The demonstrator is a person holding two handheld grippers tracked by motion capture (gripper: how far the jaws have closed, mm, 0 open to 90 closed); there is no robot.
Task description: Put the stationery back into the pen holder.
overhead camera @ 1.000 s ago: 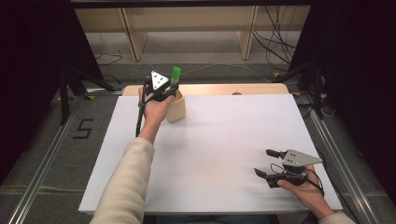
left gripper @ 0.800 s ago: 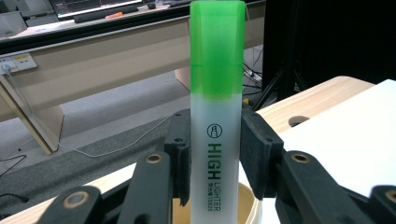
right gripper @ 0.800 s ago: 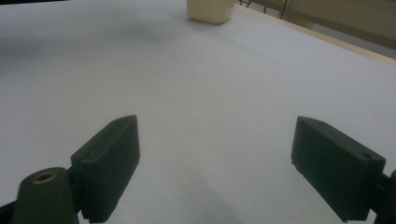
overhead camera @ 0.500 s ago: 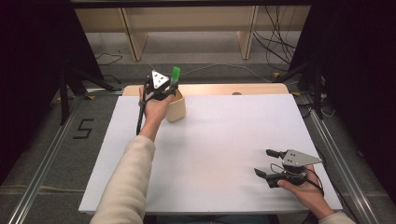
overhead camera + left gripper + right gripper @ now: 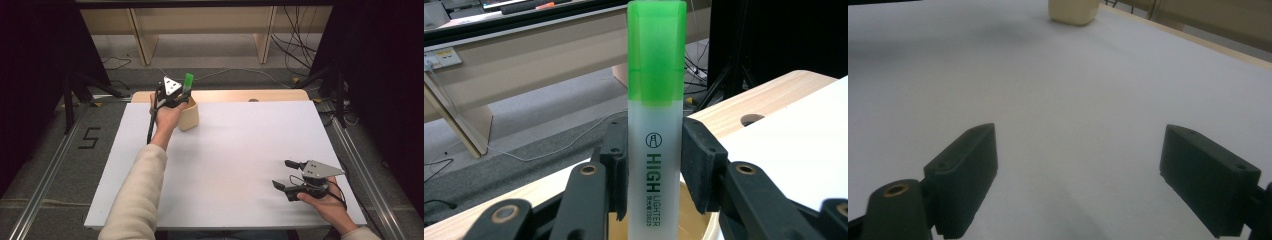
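Compared across the three high-view pictures: no change found.

- Left gripper (image 5: 184, 96): same spot at the far left corner of the desk (image 5: 240, 150); its jaws are as far apart as before, pads pressed on the highlighter (image 5: 188, 81).
- Highlighter: no rise, drop or tilt can be made out; it stands upright as before, its lower end inside the rim of the cup (image 5: 189, 116).
- Cup: not shifted.
- Right gripper (image 5: 281, 174): no displacement near the near right corner; jaws spread as wide as before, nothing between them.

Any shift of the left hand is too small to read.
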